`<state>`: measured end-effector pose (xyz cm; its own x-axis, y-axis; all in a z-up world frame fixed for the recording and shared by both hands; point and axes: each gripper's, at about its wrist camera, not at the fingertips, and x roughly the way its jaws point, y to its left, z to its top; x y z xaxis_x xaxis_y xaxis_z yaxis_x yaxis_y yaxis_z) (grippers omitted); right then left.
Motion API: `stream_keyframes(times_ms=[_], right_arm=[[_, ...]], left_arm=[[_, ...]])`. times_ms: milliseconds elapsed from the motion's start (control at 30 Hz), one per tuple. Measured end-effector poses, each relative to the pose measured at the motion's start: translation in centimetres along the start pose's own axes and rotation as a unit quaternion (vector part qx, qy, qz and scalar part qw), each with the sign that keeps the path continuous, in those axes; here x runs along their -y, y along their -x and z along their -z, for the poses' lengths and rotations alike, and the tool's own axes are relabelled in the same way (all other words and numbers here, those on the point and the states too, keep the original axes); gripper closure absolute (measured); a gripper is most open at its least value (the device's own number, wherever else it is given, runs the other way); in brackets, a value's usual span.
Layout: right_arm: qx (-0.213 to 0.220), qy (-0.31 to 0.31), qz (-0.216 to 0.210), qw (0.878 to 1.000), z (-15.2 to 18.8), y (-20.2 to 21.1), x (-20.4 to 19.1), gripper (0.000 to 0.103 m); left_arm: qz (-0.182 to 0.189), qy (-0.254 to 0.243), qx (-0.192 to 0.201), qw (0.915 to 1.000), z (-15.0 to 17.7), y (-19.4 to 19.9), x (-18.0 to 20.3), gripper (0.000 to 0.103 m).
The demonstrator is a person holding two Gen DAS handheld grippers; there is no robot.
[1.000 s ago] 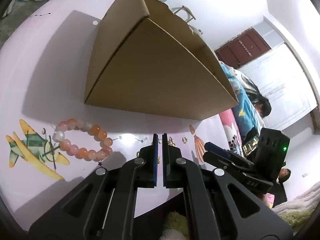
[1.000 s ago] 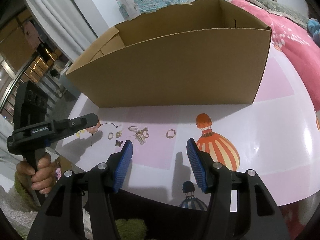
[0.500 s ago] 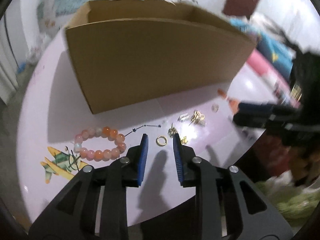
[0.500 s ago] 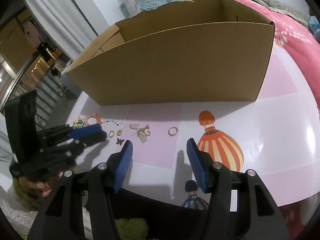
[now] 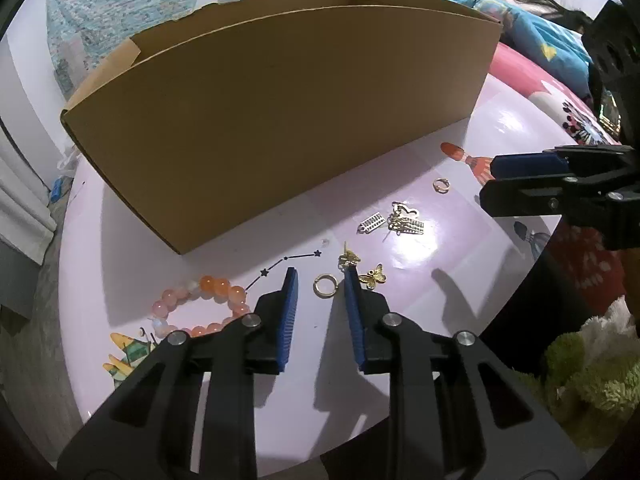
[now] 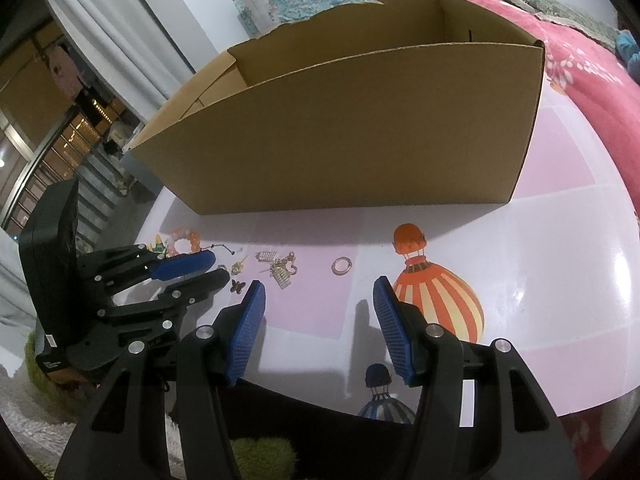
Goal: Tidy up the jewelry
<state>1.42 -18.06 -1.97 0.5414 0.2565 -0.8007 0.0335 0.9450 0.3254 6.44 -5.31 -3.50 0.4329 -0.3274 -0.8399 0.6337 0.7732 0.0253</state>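
A left gripper (image 5: 320, 280) hangs over a pink tabletop (image 5: 400, 360) with its blue pads parted a little around a small gold ring (image 5: 325, 285); the jaws have just been closing slightly, yet the pads stand clear of the ring, which lies flat on the table. The framing suggests a pick-up is being lined up. Close by lie a gold butterfly charm (image 5: 373, 275), a tangle of gold earrings (image 5: 404, 222), a second ring (image 5: 441, 185), a thin star chain (image 5: 290, 261) and an orange-and-pink bead bracelet (image 5: 204, 300), all in front of an open cardboard box (image 5: 280, 120), the likely destination. The right gripper (image 6: 320, 304) waits spread wide and empty above a balloon print (image 6: 432, 292). No legible writing or brand shows; a small label on the left tool's body is too blurred to read.
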Motion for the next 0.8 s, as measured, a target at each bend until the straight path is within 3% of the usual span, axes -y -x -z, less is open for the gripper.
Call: stream_keyframes(times_ms=[333, 633, 800], right_arm=[[0.003, 0.0, 0.001, 1.0, -0.1, 0.2, -0.1, 0.048], [0.013, 0.028, 0.03, 0.999, -0.5, 0.2, -0.6, 0.048], [0.01, 0.049, 0.048, 0.998, -1.1, -0.9, -0.8, 0.061]], left_arm=[[0.01, -0.013, 0.001, 0.9999, -0.3, -0.2, 0.4, 0.092], [0.01, 0.004, 0.014, 0.9999, 0.6, 0.2, 0.2, 0.092], [0.014, 0.015, 0.018, 0.9996, 1.0, 0.5, -0.3, 0.093]])
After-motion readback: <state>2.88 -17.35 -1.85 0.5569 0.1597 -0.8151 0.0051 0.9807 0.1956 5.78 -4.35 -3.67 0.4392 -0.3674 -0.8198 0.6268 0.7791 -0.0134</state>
